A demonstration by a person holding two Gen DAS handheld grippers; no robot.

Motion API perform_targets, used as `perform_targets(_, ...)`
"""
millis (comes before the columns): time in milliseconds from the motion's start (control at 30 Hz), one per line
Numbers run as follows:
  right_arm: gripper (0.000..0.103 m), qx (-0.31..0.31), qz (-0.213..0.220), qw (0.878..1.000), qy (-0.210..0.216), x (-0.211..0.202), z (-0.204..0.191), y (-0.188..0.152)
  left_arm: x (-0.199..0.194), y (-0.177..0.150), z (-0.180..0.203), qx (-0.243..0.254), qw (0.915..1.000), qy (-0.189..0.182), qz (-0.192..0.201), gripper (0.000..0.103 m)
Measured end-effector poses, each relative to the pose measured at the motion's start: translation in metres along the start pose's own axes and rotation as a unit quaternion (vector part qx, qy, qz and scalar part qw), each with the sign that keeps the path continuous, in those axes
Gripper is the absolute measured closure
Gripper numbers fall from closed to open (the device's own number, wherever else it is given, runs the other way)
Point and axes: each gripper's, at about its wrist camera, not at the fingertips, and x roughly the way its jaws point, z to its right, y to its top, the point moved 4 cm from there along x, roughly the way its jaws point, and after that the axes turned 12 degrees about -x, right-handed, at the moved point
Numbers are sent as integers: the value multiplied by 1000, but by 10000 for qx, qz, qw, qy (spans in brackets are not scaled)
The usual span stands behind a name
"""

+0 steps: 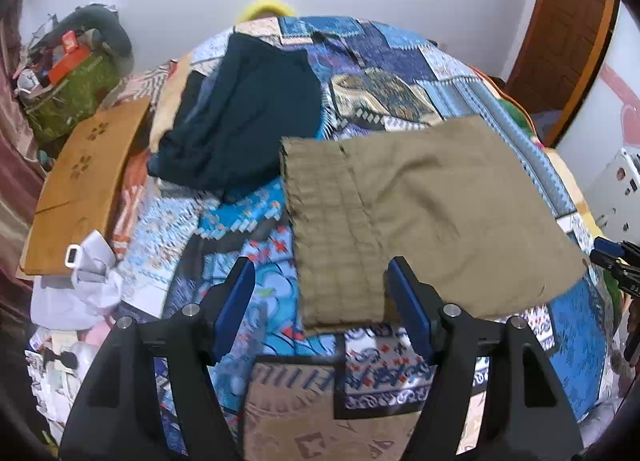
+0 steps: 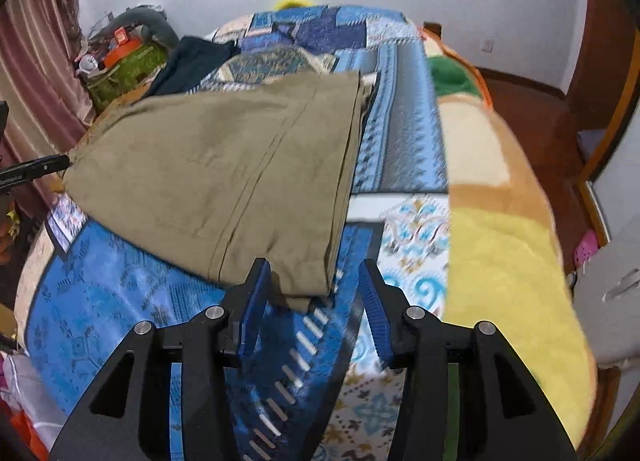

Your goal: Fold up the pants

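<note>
Wooden board (image 1: 80, 185): flat, tan, curved-edged panel with small cut-out flower shapes, lying at the far left of the bed beside a crumpled white plastic bag (image 1: 86, 281).
Clutter pile (image 1: 68, 73): green patterned fabric box with an orange carton and a grey tube on top, against the pale wall next to a pink curtain (image 2: 36, 61).
Dark garment (image 1: 244, 113): navy, soft, loosely folded heap on the bed's far left half, just beside the khaki cloth.
Bed cover (image 1: 256, 301): glossy patchwork quilt in blue, white and beige geometric blocks, smooth surface.
Left tongs (image 1: 320, 301): black frame with ribbed blue pads, spread wide and released; the waistband corner lies between the pads without being pinched.
Pants (image 1: 420, 213): khaki woven cotton, folded into a flat, roughly rectangular stack in the middle of the bed; gathered, ribbed elastic waistband at its left end, stitched seams running along the leg, layered edges at the right end.
Right tongs (image 2: 314, 285): same black and blue build, parted and gripping nothing; the near leg-end corner of the pants rests just between the fingertips.
Blanket (image 2: 500, 261): fluffy yellow, cream and orange fleece with a green patch, on the bed's right side.
Door (image 1: 568, 33): brown wood, far right.
</note>
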Motion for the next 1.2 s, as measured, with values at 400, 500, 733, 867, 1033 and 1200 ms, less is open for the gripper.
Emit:
perform_targets(400,57,-146,672,9976,-32,7,20,78,19,68,-14,-221,9997,69,107,26)
perform_targets(500,57,-323,668,9972,-100,22,25,99,35,81,-13,-292,9996,-23,-10,26)
perform_targets(733,57,-504,500,9975,-52,70,44,139,85,97,-7,-184,9993,-27,-317,25)
perform_targets(867,57,-420,297,9987,42,114,59,162,115,94,-7,-215,9979,35,-608,25)
perform_targets(1033,57,-165,-19,9998,147,169,80,177,127,91,-10,-348,9961,-203,-784,24)
perform_targets(1200,70,179,-386,9988,241,212,97,181,129,87,-10,-363,9955,-321,-818,24)
